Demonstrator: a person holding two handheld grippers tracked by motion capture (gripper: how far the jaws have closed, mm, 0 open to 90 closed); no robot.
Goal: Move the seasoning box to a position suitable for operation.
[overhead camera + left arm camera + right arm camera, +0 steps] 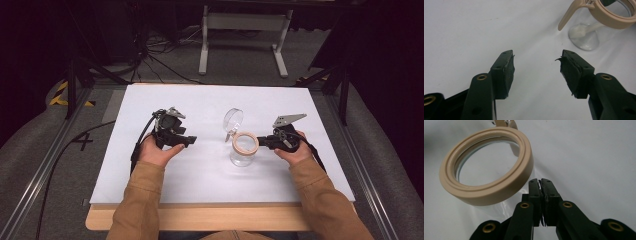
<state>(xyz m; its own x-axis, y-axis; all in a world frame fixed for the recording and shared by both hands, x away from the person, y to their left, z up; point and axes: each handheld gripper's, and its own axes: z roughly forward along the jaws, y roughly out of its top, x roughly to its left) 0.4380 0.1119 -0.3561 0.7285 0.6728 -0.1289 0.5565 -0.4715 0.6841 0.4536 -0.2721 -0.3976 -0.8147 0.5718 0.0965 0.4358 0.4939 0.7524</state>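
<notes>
A clear glass jar [243, 156] with a beige rim ring [245, 142] stands upright mid-table, its clear hinged lid [233, 120] flipped open behind it. My right gripper [261, 142] is shut just right of the ring; in the right gripper view its jaws [541, 182] meet with nothing between them, close beside the ring [486, 167]. Well left of the jar, my left gripper [190, 141] stands open and holds nothing. The left gripper view has its jaws [536, 67] wide apart over bare table, with the jar [584, 37] and a beige clasp [567, 16] beyond at upper right.
The jar stands on a white sheet [200, 100] that covers the table; a wooden edge [200, 217] shows at the front. Beyond the table are a white stand [245, 22] and floor cables [160, 55]. Metal rails [360, 165] run along both sides.
</notes>
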